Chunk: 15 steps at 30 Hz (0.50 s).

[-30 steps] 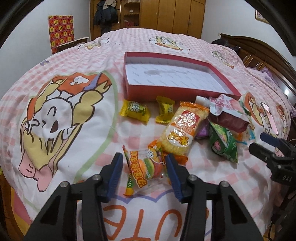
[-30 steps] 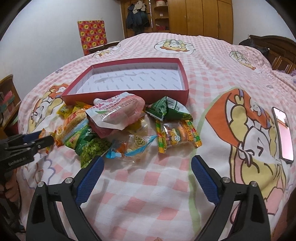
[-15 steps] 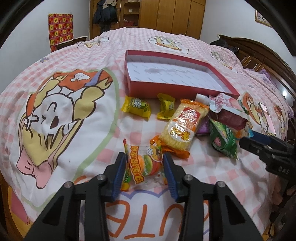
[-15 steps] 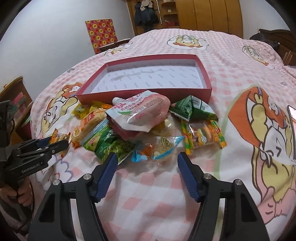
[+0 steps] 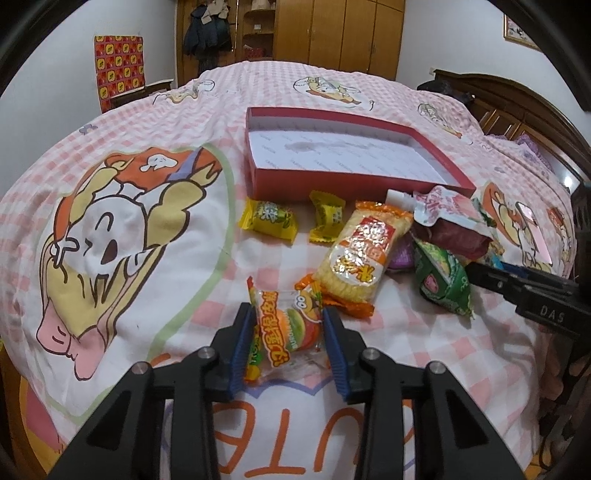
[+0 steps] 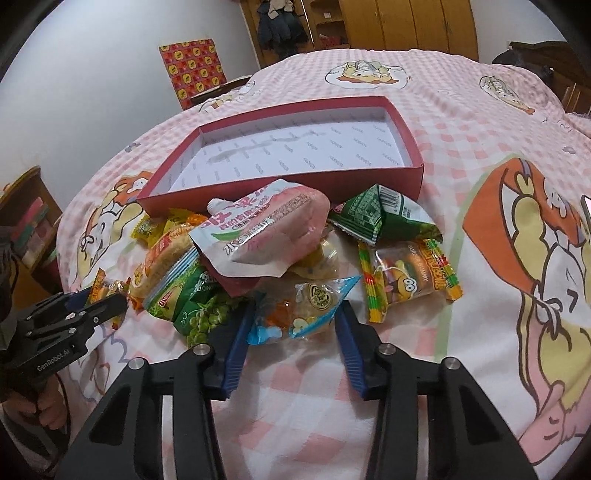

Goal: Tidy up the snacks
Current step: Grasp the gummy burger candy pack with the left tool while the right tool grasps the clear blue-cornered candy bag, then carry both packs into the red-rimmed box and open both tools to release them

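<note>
A burger gummy packet (image 5: 288,332) is clamped by the just-closing left claw (image 5: 289,325) on the bed (image 5: 110,295). A blue-edged snack packet (image 6: 303,310) is pinched by the closing right claw (image 6: 295,321), near the red box (image 6: 288,177).

Home bedroom, bed (image 5: 332,92) with cartoon quilt, wooden wardrobe (image 5: 340,33)
</note>
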Tool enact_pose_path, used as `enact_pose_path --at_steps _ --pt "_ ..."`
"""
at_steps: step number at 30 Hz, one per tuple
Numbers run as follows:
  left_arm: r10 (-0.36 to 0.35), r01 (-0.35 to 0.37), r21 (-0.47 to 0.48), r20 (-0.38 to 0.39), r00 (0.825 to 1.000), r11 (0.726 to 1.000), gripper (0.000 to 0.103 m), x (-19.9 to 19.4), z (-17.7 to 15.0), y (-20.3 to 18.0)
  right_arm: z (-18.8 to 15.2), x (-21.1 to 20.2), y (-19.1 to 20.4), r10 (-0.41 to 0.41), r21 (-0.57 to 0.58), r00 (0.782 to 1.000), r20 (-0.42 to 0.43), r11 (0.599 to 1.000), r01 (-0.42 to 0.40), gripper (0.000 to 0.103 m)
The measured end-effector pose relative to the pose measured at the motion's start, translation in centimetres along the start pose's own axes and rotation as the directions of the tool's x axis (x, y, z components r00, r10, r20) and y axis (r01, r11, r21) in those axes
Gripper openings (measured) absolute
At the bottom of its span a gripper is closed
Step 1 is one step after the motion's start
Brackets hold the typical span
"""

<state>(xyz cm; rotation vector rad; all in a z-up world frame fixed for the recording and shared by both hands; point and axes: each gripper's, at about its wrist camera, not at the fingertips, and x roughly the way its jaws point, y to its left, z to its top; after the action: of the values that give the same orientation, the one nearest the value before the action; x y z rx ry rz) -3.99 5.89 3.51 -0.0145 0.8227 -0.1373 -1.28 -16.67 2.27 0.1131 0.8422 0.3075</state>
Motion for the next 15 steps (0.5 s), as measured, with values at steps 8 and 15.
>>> enact_pose_path --at_steps 8,15 --pt "-0.05 0.051 -0.056 0.009 0.999 0.997 0.039 -1.1 0.8 0.8 -0.2 -1.5 0.3 0.012 -0.017 1.0 0.023 1.0 -0.011 0.04" --pt "-0.059 0.06 -0.037 0.041 0.997 0.997 0.039 -2.4 2.7 0.2 0.6 -3.4 0.2 0.022 -0.031 0.999 0.044 0.999 -0.02 0.04"
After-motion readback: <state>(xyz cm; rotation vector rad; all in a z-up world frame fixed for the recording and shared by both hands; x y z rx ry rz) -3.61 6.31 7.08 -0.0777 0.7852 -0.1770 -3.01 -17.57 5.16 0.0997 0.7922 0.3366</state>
